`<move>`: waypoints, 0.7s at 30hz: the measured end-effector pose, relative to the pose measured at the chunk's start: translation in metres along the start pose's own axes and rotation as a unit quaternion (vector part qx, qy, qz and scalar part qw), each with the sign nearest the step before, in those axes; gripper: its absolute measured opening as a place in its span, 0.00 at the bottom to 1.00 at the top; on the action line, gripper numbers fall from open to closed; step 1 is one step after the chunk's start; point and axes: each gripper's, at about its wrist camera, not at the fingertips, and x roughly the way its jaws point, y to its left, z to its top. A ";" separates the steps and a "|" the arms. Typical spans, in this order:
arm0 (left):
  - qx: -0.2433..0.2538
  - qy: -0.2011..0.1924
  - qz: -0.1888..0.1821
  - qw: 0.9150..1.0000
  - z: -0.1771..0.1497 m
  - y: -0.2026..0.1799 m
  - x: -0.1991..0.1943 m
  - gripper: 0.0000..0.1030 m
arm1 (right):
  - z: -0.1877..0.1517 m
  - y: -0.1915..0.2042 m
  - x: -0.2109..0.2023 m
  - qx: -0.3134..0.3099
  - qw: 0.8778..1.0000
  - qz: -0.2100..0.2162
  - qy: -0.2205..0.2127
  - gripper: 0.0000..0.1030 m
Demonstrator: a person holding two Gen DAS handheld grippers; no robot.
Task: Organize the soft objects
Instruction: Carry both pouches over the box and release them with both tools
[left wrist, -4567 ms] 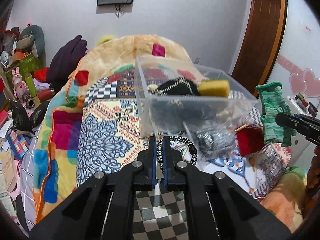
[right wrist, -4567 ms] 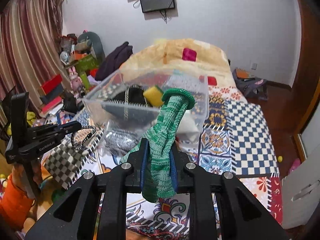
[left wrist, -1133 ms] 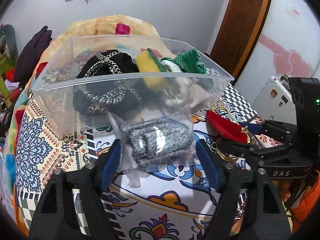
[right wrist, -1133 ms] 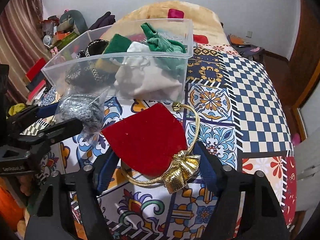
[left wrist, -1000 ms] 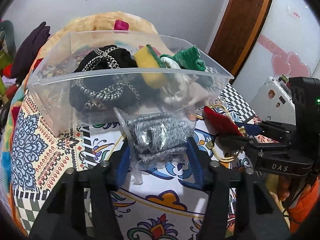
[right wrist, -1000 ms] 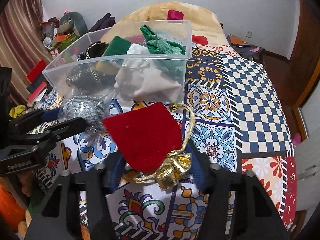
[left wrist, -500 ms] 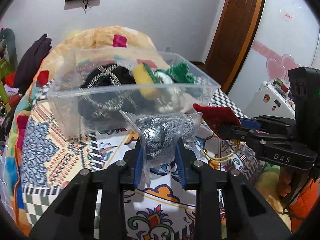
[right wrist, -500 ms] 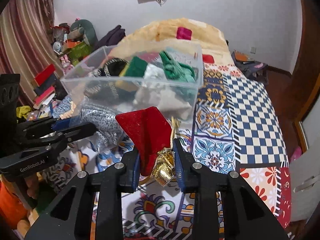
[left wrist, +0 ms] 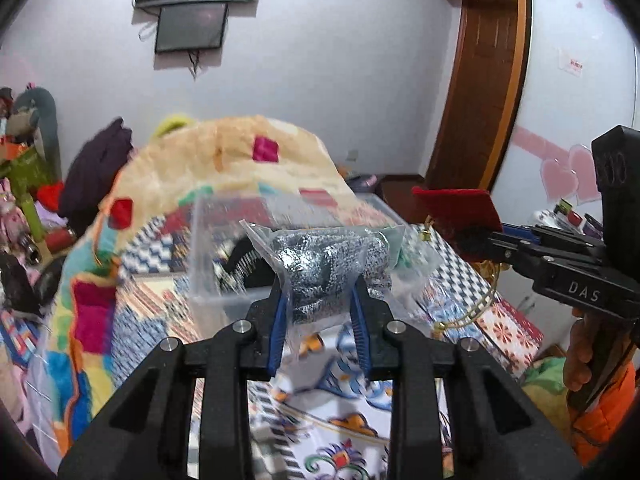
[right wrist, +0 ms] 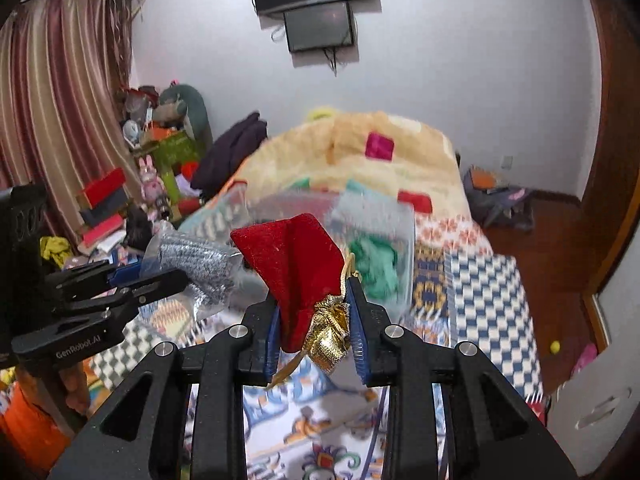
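Fingers (left wrist: pixel 282 312) of the left gripper (left wrist: pixel 320 312) clamp a bagged grey knit (left wrist: pixel 332 272) while the right gripper (right wrist: pixel 314 328) pinches a red velvet pouch (right wrist: pixel 298 268), both raised before the clear plastic bin (left wrist: pixel 212 264) on the patterned bed (left wrist: pixel 344 440).
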 end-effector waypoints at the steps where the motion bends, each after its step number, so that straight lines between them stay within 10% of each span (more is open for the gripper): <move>1: 0.000 -0.008 0.004 1.000 0.007 0.003 -0.002 0.28 | 0.005 0.001 0.000 -0.002 1.000 -0.001 -0.006 0.26; 11: -0.006 -0.034 0.040 0.999 0.039 0.019 0.013 0.28 | 0.037 0.009 0.029 -0.012 0.999 -0.020 -0.034 0.26; 21: -0.026 0.028 0.052 0.998 0.024 0.036 0.073 0.28 | 0.028 -0.004 0.079 -0.011 0.998 -0.052 0.022 0.26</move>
